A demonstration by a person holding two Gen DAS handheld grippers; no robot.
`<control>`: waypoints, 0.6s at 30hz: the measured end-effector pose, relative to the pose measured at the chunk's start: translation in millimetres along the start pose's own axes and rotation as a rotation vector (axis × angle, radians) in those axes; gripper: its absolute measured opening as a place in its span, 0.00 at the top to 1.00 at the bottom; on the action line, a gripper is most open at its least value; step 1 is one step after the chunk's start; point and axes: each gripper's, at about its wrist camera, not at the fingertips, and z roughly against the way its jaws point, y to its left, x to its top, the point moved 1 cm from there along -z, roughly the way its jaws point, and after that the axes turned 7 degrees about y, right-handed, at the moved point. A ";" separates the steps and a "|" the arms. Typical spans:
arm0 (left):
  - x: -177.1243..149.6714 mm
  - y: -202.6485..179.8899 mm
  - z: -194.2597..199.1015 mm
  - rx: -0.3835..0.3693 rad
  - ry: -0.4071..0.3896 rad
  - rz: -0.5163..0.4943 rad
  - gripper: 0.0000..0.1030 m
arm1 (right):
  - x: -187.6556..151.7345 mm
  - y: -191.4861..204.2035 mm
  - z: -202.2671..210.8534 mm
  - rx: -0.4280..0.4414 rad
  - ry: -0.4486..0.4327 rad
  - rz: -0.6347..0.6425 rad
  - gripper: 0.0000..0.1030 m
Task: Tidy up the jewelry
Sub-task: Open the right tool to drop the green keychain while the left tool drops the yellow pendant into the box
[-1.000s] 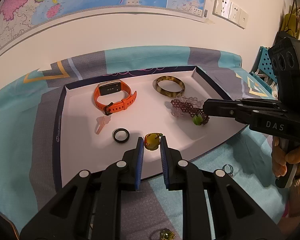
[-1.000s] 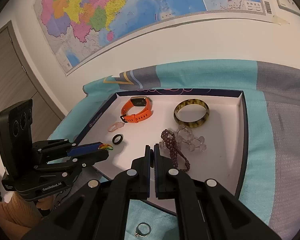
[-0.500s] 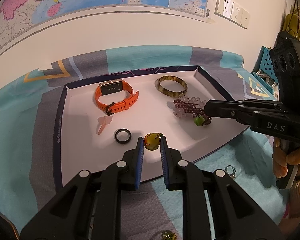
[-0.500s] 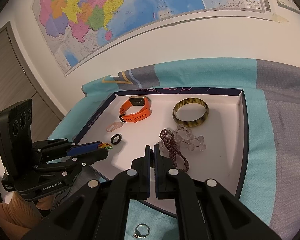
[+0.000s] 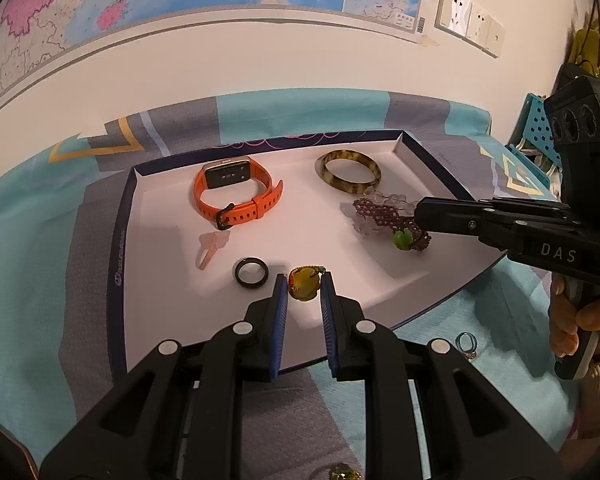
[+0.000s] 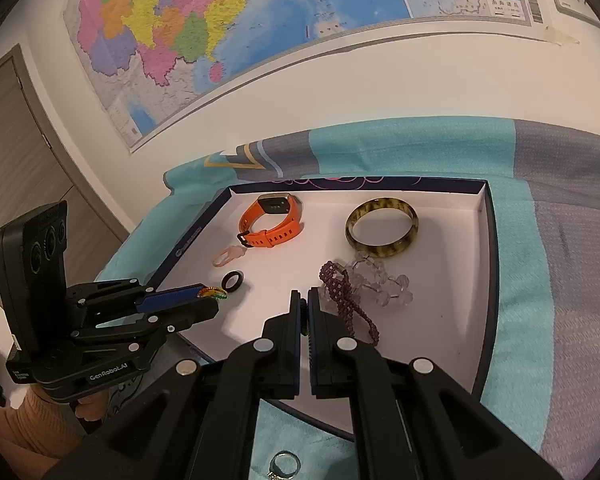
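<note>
A white tray [image 5: 156, 240] with a dark rim holds an orange watch [image 5: 236, 196], a tortoiseshell bangle [image 5: 348, 170], a purple bead bracelet [image 5: 384, 216] over clear beads, a pink clip [image 5: 210, 246] and a black ring [image 5: 252, 273]. My left gripper [image 5: 304, 284] is shut on a yellow-green ring [image 5: 305, 282], just above the tray's near part. My right gripper [image 6: 304, 308] is shut on a small dark piece between its tips, beside the purple bracelet [image 6: 346, 296]. A green bead [image 5: 403, 239] shows under its tip in the left wrist view.
The tray sits on a teal and grey cloth [image 5: 40, 280]. A blue ring [image 5: 466, 342] and a silver ring [image 6: 285, 465] lie on the cloth in front of the tray. A green-stone piece [image 5: 342, 472] lies nearer still. A wall with a map stands behind.
Both grippers have stayed nearly still and shut. The view has drifted slightly. The right gripper's tip with the green bead stays at the bracelet pile.
</note>
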 end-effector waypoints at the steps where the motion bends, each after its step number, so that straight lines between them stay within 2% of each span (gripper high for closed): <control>1: 0.1 0.2 -0.4 0.000 0.000 0.000 0.83 | 0.1 -0.2 -0.1 0.001 0.001 -0.001 0.98; 18: -0.4 5.2 -10.4 0.006 0.029 0.019 0.83 | 2.0 -9.1 -12.3 -0.020 0.026 -0.030 0.98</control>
